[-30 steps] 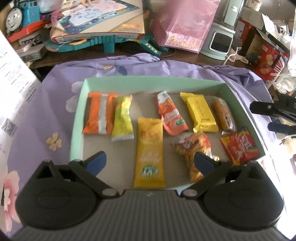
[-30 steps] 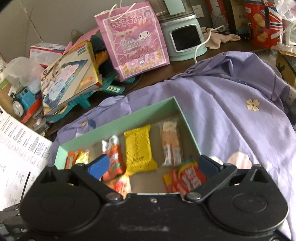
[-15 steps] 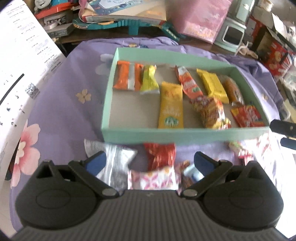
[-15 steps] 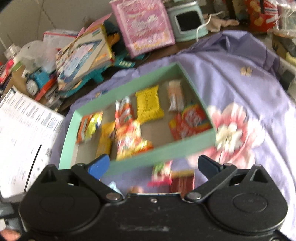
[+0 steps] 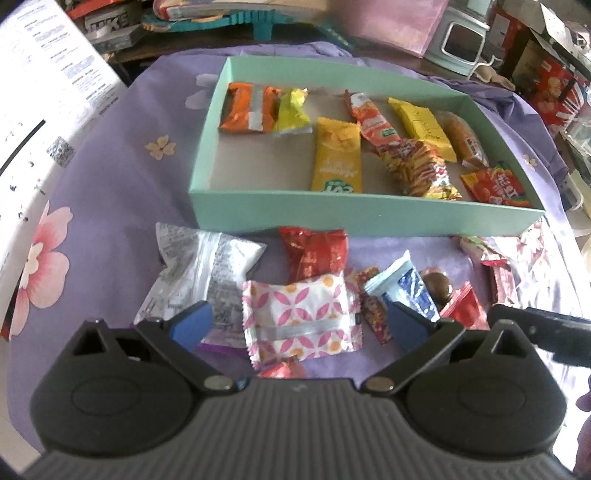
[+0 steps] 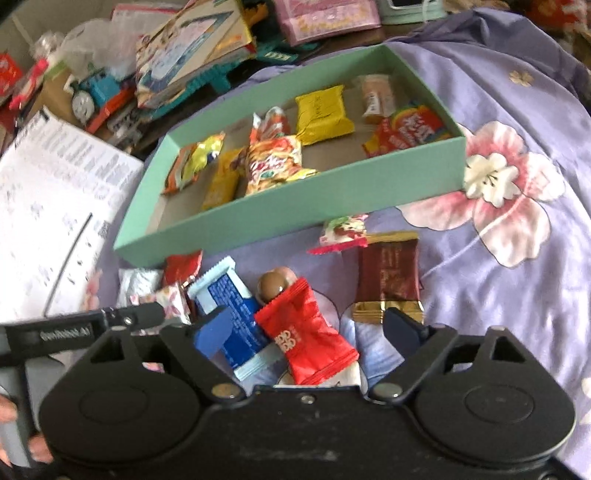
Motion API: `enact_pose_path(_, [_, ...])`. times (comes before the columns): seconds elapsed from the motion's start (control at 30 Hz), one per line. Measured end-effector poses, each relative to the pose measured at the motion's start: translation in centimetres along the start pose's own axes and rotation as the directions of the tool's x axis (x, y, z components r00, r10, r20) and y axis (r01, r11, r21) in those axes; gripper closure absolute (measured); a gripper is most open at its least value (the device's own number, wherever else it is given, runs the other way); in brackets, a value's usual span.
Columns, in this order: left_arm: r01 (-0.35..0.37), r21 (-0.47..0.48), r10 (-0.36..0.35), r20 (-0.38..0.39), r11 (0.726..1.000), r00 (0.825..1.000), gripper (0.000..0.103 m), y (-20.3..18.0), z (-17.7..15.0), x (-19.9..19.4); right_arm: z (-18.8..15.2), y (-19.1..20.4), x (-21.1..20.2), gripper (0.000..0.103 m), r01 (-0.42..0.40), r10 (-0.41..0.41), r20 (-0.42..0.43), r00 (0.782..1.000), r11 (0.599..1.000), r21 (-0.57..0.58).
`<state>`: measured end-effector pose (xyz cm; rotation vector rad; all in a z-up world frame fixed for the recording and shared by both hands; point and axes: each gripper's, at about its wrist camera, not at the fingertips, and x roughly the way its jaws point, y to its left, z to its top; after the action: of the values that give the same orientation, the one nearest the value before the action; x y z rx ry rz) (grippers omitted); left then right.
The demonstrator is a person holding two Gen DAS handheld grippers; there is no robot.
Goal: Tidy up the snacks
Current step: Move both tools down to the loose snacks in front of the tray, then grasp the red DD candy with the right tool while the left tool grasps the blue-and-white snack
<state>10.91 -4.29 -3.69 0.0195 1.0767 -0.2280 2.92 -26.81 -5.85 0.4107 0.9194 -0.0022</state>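
Observation:
A mint-green box on the purple floral cloth holds several wrapped snacks laid out in rows. More snacks lie loose in front of it. My left gripper is open and hovers over a white packet with a pink pattern, beside a silver pouch and a red packet. My right gripper has its jaws closing around a red packet, and the pads stand clear of it. A blue-and-white packet, a chocolate ball and a brown-and-gold bar lie close by.
A large white printed sheet rises at the left. Behind the box are a toy train, a stack of books, a pink bag and a mint appliance. The other gripper's arm reaches in at the lower left.
Both grippers drew back from over the box and sank toward the loose snacks in front of it. The right jaws have narrowed a little.

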Motion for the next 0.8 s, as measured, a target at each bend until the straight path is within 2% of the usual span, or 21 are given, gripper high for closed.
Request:
enact_pose_path(0.27, [-0.013, -0.042, 0.012, -0.019, 0.999, 1.0, 0.0, 1.5, -0.1, 0.4, -0.6, 1.3, 1.5, 0.024, 0.012, -0.016, -0.036, 0.999, 0.995, -0.101])
enact_pose_path(0.33, [-0.013, -0.046, 0.012, -0.021, 0.999, 1.0, 0.0, 1.6, -0.1, 0.5, -0.8, 1.4, 1.7, 0.036, 0.019, -0.024, -0.044, 0.999, 0.992, -0.122])
enact_pose_path(0.37, [-0.013, -0.046, 0.012, -0.023, 0.999, 1.0, 0.0, 1.6, 0.0, 0.5, -0.9, 1.5, 1.9, 0.05, 0.028, -0.035, -0.05, 0.998, 0.991, -0.129])
enact_pose_path(0.47, [-0.01, -0.038, 0.009, -0.027, 0.999, 1.0, 0.0, 1.3, 0.0, 0.7, -1.1, 1.6, 1.8, 0.061, 0.064, -0.071, -0.036, 0.997, 0.986, -0.151])
enact_pose_path(0.6, [0.0, -0.028, 0.0, -0.027, 1.0, 1.0, 0.0, 0.3, 0.1, 0.7, -0.8, 0.9, 1.3, 0.068, 0.071, -0.075, -0.023, 0.997, 0.991, -0.117])
enact_pose_path(0.73, [-0.001, -0.014, 0.001, -0.013, 1.0, 1.0, 0.0, -1.7, 0.1, 0.5, -1.0, -0.6, 0.4, 0.069, 0.079, -0.08, -0.016, 0.997, 0.994, -0.076])
enact_pose_path(0.8, [-0.015, -0.013, 0.015, 0.003, 1.0, 1.0, 0.004, -3.0, 0.0, 0.5, -1.3, -1.2, 0.2, 0.069, 0.08, -0.082, -0.016, 0.997, 0.995, -0.063])
